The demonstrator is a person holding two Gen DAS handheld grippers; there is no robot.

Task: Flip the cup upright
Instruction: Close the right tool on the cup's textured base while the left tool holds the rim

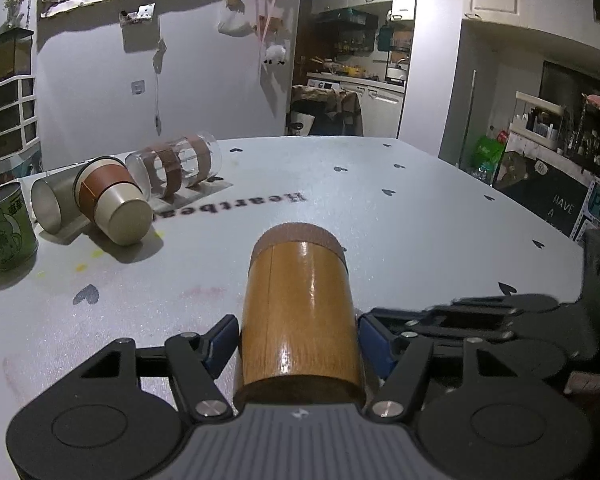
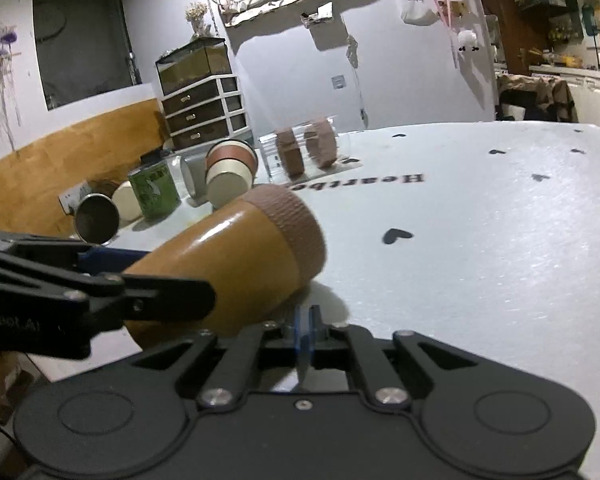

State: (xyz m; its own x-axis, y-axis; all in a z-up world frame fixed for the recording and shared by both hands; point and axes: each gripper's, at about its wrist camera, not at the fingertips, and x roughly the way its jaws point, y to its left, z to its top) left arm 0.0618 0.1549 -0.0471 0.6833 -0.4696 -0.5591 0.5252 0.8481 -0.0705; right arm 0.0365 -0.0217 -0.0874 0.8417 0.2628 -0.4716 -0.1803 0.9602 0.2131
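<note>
A wood-coloured cup (image 1: 300, 312) with a brown ribbed lid lies on its side on the white table (image 1: 420, 220), lid end pointing away. My left gripper (image 1: 298, 340) is shut on the cup, its blue pads pressed to both sides of the body. In the right wrist view the cup (image 2: 236, 264) lies tilted, with the left gripper's black finger (image 2: 100, 292) across it. My right gripper (image 2: 304, 336) is shut and empty, its blue pads together, just right of the cup's body near the table's front edge.
Several other cups lie at the back left: a clear glass with brown bands (image 1: 176, 166), a white cup with a brown sleeve (image 1: 112, 200), a steel cup (image 1: 48, 204). A green can (image 1: 6, 228) stands upright. A drawer unit (image 2: 204, 112) stands behind the table.
</note>
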